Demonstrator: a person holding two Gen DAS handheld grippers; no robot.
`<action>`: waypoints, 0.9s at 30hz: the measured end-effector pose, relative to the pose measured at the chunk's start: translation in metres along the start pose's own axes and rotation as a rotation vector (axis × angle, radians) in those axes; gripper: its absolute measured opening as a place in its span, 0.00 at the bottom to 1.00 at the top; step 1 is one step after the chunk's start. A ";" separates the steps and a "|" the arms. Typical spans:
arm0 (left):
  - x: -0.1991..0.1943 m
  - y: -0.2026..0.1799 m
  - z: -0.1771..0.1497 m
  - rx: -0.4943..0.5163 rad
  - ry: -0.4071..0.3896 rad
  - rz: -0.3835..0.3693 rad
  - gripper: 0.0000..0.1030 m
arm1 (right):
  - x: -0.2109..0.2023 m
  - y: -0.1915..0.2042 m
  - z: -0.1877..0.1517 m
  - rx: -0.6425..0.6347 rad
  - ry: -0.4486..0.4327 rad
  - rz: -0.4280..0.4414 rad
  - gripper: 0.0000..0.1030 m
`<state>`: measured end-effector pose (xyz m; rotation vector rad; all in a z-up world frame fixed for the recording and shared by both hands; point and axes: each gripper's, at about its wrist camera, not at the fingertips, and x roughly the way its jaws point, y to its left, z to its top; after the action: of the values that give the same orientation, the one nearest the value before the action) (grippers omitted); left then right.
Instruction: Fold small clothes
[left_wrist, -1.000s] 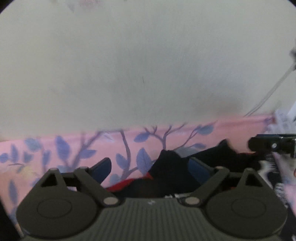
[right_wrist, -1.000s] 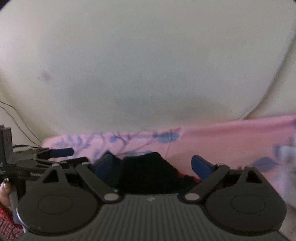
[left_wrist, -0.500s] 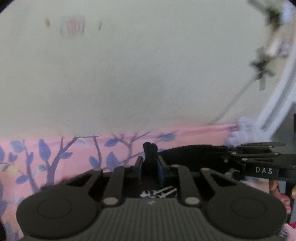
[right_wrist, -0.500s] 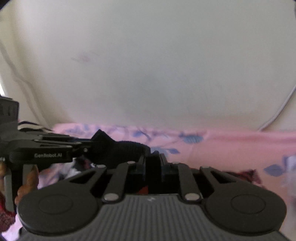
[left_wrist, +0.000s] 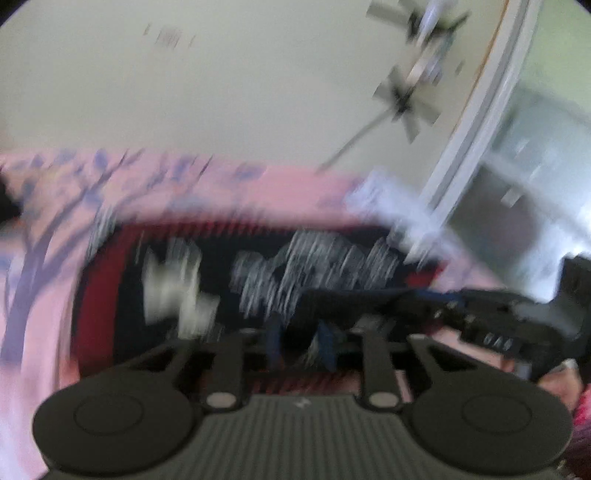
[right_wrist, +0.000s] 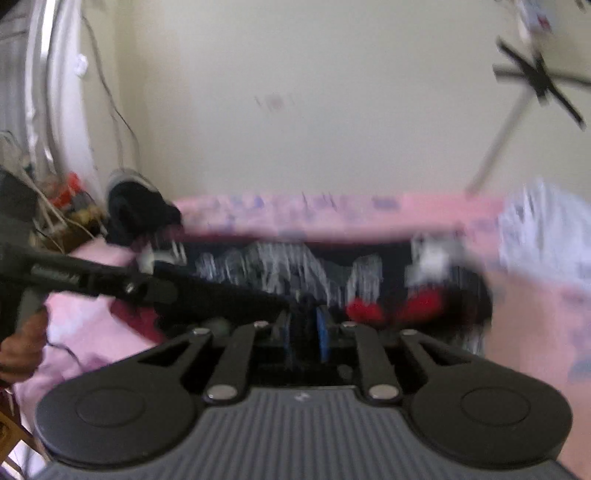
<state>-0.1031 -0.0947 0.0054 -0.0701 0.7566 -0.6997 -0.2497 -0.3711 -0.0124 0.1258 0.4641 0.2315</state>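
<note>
A small black garment with a white print and red trim (left_wrist: 295, 266) is seen spread on the pink bedsheet patterned with blue-purple leaves and branches (left_wrist: 44, 258), towards the bed's far edge by the cream wall (right_wrist: 314, 92). A near edge of the black cloth appears to be lifted and drawn across between the two tools, so a fold is judged to be under way rather than finished; laying the edge down, smoothing it and any further folds are judged to be left. The left hand-held gripper (left_wrist: 297, 345) is narrowly parted, its jaws opening slightly, with dark fabric between the blue pads, apparently pinched. The right hand-held gripper (right_wrist: 304, 334) is likewise nearly closed and easing open a little, black cloth being held between its pads. Heavy blur leaves the exact contact uncertain. In the right wrist view, a dark bundle of clothing (right_wrist: 136, 210) is noted at the bed's far left corner beside loose cables and clutter (right_wrist: 62, 206), and a pale rumpled cloth (right_wrist: 546, 229) lies at the far right edge. Neither rests on the garment, though the pale cloth lies just beside it.
</note>
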 end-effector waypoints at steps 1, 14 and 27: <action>0.005 0.001 -0.007 0.002 0.020 0.034 0.30 | 0.008 -0.002 -0.009 0.011 0.020 -0.004 0.21; -0.034 0.035 0.046 -0.114 -0.115 0.004 0.19 | -0.046 -0.067 0.045 0.177 -0.226 -0.092 0.48; 0.026 0.085 0.066 -0.263 -0.016 0.021 0.04 | -0.010 -0.074 0.023 0.234 -0.042 -0.133 0.42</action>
<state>0.0008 -0.0571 0.0128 -0.3062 0.8297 -0.5761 -0.2336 -0.4465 -0.0002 0.3272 0.4553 0.0436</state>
